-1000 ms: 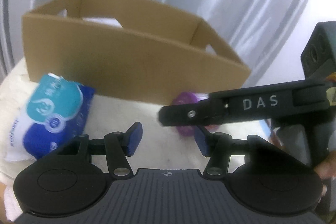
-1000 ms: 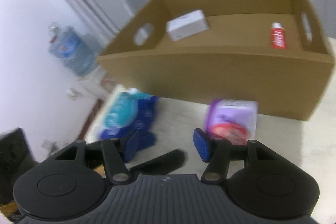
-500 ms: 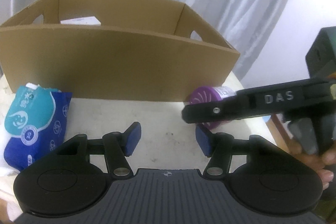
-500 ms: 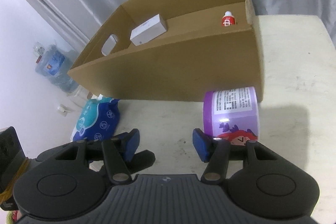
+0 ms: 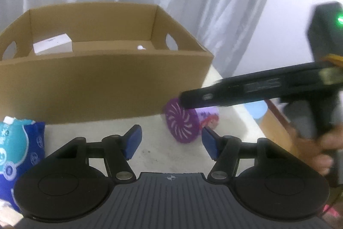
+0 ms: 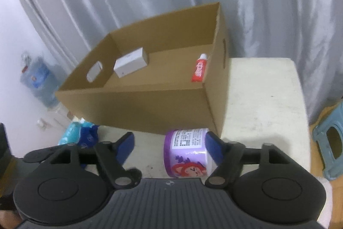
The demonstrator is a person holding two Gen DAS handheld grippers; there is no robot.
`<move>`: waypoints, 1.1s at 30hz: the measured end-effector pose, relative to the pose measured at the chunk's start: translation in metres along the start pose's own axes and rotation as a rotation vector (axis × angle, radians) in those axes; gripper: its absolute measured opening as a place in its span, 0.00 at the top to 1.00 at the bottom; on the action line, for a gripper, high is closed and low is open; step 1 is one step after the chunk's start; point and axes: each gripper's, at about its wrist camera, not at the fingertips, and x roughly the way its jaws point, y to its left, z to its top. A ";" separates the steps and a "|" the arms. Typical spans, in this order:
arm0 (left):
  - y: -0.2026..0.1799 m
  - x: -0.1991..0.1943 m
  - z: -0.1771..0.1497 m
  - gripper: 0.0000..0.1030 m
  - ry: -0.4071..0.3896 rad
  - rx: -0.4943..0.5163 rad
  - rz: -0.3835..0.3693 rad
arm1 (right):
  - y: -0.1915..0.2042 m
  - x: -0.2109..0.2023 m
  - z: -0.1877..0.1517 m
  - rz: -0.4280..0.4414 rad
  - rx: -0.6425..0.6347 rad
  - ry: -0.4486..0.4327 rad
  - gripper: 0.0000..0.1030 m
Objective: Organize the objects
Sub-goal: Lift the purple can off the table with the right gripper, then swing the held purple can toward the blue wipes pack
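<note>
Since a second ago your right tool (image 6: 168, 146) has swung over to the purple canister (image 6: 186, 153), which then sat off to its right and now lies on its side between the blue pads; the jaws are opening, and whether the right pad (image 6: 211, 148) touches the canister's end you cannot tell from here. Your left tool (image 5: 170, 141) is opening too, with nothing between its pads, only bare bench (image 5: 154, 143). From the left wrist view the canister (image 5: 188, 121) rests near the cardboard box (image 5: 103, 83), just beside its near right corner, under your right tool's black finger (image 5: 246, 89). Inside the box lie a white carton (image 6: 131, 64) at far left and a red tube (image 6: 199, 69) (against the right wall). A blue wipes pack (image 5: 16, 153) sits at near left.
</note>
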 end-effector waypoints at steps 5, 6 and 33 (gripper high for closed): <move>0.004 -0.009 -0.014 0.40 0.002 -0.028 0.024 | 0.002 0.027 -0.005 -0.077 -0.019 0.062 0.46; 0.007 -0.012 -0.016 0.40 0.000 -0.040 0.030 | 0.001 0.027 -0.007 -0.072 -0.012 0.064 0.46; 0.030 -0.041 -0.032 0.38 -0.023 -0.018 0.074 | 0.006 0.042 -0.033 0.157 0.157 0.137 0.42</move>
